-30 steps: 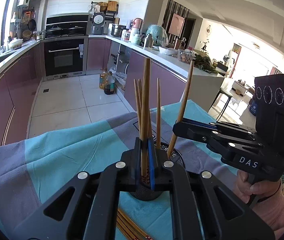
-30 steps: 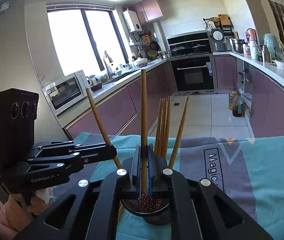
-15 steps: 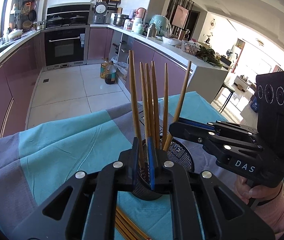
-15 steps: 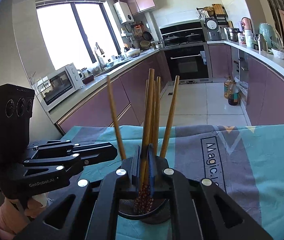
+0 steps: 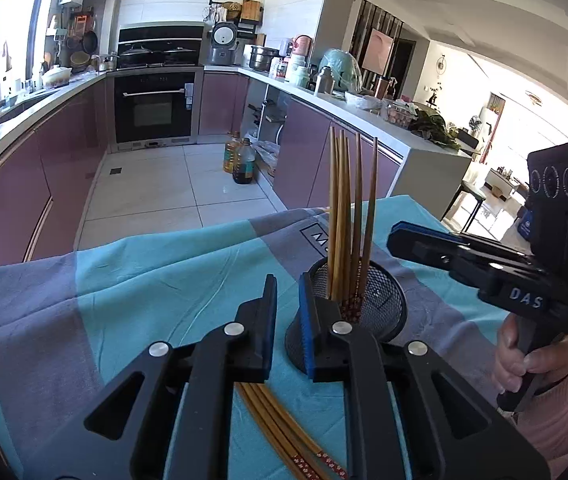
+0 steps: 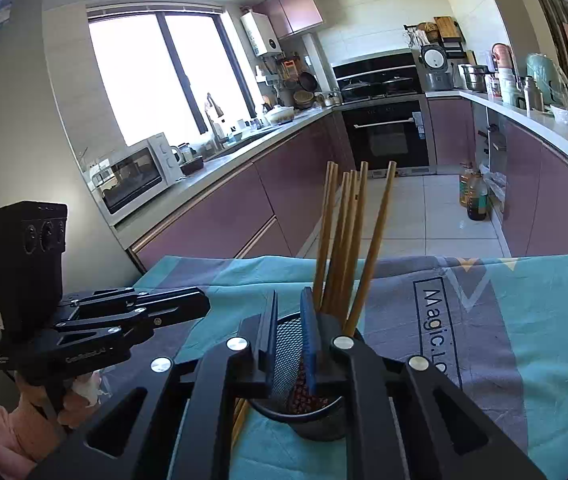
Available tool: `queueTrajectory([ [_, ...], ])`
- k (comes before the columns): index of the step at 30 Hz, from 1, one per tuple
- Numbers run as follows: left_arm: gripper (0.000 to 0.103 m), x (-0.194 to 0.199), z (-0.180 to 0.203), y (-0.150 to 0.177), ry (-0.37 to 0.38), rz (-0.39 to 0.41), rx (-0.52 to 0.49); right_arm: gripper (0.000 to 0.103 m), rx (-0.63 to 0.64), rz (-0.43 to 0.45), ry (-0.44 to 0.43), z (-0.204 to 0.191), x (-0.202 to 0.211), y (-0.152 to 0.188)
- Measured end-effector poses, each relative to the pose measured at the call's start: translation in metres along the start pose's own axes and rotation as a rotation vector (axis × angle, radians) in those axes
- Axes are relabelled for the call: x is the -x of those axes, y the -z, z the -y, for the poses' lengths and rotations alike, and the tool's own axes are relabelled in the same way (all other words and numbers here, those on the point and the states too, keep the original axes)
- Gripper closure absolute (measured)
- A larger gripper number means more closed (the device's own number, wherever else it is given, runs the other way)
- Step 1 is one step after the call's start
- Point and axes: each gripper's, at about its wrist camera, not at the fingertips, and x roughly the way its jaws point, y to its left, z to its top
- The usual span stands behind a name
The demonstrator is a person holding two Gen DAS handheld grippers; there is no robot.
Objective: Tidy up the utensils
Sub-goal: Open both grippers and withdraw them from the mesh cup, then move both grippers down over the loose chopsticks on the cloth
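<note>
Both grippers released: left gripper (image 5: 287, 312) jaws have just been opening, a slim gap with nothing between them, sitting just left of the mesh cup (image 5: 380, 304). Right gripper (image 6: 289, 344) jaws also just opening; the cup rim shows through the gap, no chopstick pinched. Six chopsticks (image 5: 350, 216) stand upright in the cup, bunched and leaning on the rim, patterned ends down. More loose chopsticks (image 5: 284, 436) lie flat on the table cloth (image 5: 124, 304), under the left gripper and near the cup base. Handling call: sticks look light, stiff, smooth, so likely to roll or pivot in a pinch. Grab one near mid-length, square across the shaft, then tip it vertical over the cup. Cup looks light too; a side knock could tip it.
</note>
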Motion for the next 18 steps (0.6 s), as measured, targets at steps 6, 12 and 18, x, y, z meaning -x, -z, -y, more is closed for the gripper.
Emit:
queueTrajectory([
  [6, 0.079, 0.012, -0.014, 0.028, -0.035, -0.033, 0.011, 0.076, 0.079, -0.037, -0.095, -0.032, 0.011, 0.025],
  [12, 0.078, -0.004, -0.026, 0.071, -0.052, -0.14, 0.029, 0.076, 0.082, -0.168, -0.112, -0.046, -0.018, 0.062],
  [18, 0.078, -0.027, -0.033, 0.104, -0.077, -0.223, 0.049, 0.076, 0.027, -0.274, -0.09, -0.041, -0.048, 0.09],
])
